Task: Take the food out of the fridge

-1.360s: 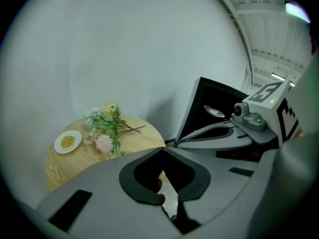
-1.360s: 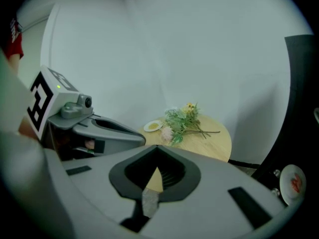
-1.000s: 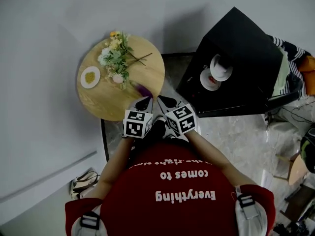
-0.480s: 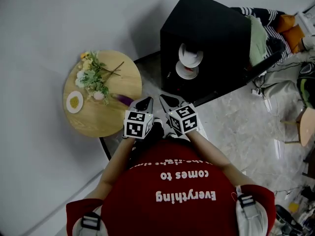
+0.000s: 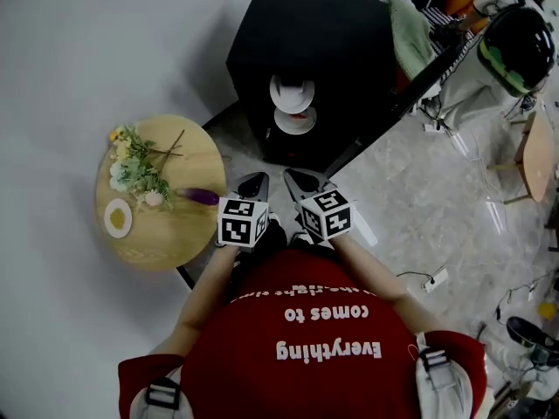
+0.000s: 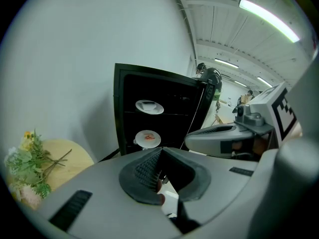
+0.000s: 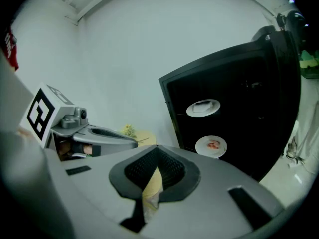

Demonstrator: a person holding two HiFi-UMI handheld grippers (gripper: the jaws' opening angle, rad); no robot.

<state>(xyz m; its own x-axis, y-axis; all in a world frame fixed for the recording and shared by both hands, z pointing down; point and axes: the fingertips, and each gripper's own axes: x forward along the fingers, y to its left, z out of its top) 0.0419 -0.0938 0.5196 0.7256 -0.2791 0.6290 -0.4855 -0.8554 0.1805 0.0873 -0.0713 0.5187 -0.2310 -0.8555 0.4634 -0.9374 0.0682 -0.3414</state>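
The black fridge [image 5: 332, 42] stands open ahead of me. Two white plates sit on its shelves: an upper plate [image 5: 292, 92] with something pale on it, and a lower plate [image 5: 295, 120] with red food. The same two show as the upper plate [image 6: 149, 106] and lower plate [image 6: 147, 138] in the left gripper view, and again as the upper plate [image 7: 203, 107] and lower plate [image 7: 211, 146] in the right gripper view. My left gripper [image 5: 253, 184] and right gripper [image 5: 297, 182] are side by side, short of the fridge. Both are shut and hold nothing.
A round wooden table [image 5: 162, 234] at the left carries flowers [image 5: 135, 168], a small dish [image 5: 117, 218] and a purple item [image 5: 201, 196]. The fridge door [image 5: 397, 116] stands open to the right. Clothes [image 5: 410, 29], a helmet [image 5: 520, 46] and floor cables [image 5: 428, 278] lie at the right.
The head view has swung right: the fridge has shifted from the right edge to the top centre and the table has slid left. Both grippers stay shut and empty before me.
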